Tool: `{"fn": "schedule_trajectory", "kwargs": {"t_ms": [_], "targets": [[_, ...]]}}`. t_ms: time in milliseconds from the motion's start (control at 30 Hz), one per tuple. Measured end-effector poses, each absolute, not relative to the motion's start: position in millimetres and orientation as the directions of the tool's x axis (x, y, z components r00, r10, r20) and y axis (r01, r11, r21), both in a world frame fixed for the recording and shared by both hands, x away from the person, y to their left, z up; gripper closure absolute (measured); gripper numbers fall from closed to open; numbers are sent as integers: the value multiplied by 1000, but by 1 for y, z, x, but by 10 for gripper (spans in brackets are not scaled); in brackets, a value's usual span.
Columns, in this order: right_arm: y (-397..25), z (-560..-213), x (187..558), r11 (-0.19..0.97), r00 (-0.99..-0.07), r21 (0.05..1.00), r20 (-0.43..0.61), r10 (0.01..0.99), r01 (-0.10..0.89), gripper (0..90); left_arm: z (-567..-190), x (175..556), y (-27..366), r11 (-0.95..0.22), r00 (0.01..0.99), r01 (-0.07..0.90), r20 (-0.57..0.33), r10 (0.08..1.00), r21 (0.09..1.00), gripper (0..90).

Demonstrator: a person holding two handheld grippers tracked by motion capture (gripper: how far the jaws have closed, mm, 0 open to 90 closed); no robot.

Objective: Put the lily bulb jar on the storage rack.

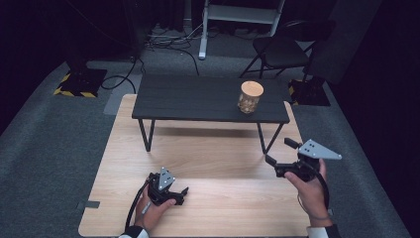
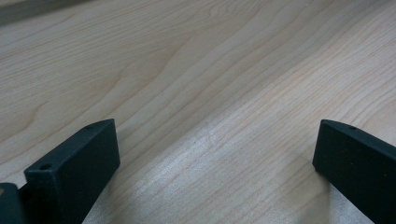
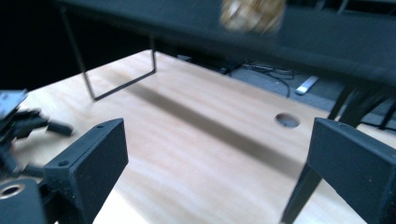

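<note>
Pale wood grain fills the space between the black jaws of my left hand-held gripper [image 1: 184, 191], which sits low on the light wooden surface [image 1: 208, 148] at my near left, jaws spread wide with nothing between them. In its own view I see both jaws standing well apart over bare board.

Over on the right, my right hand-held gripper [image 1: 281, 153] is lifted off the board and pointed forward, jaws also wide apart and empty. Looking along it, I'm aimed up toward the small black slatted table [image 1: 198, 101] standing on thin metal legs at the far end of the surface, and blurred at the top of that view is the clear glass jar with a round wooden lid [image 3: 252, 14].

From the high view, that jar [image 1: 250, 97] stands upright near the right end of the black table, lid on, something pale and lumpy inside; I can't tell what. It is well apart from both grippers.

So as I read it, nothing is done yet: jar untouched, no grasp made. The right side looks to be starting its reach. Left to do: close the distance, get the jaws around the jar, and whatever handling comes after.
</note>
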State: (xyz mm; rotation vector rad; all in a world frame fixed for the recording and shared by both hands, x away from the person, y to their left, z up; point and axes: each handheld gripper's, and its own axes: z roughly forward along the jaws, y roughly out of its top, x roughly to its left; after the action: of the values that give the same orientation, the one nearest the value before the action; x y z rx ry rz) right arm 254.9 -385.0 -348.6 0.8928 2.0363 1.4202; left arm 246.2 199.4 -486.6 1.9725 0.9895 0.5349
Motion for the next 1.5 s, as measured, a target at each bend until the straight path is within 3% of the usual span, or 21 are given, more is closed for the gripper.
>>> {"fn": "schedule_trajectory", "kwargs": {"t_ms": [400,900,1500], "targets": [[-382,-408,238,306,-667,915,-56,743,264,48,-487,246,199,-332,597,441,4,803,834,5],[-386,-453,217,354,-630,872,-69,774,340,62,-487,246,199,-331,595,442,4,803,834,5],[-392,-479,220,348,-601,824,-11,799,446,63,-487,246,199,-331,595,442,4,804,834,5]]}}
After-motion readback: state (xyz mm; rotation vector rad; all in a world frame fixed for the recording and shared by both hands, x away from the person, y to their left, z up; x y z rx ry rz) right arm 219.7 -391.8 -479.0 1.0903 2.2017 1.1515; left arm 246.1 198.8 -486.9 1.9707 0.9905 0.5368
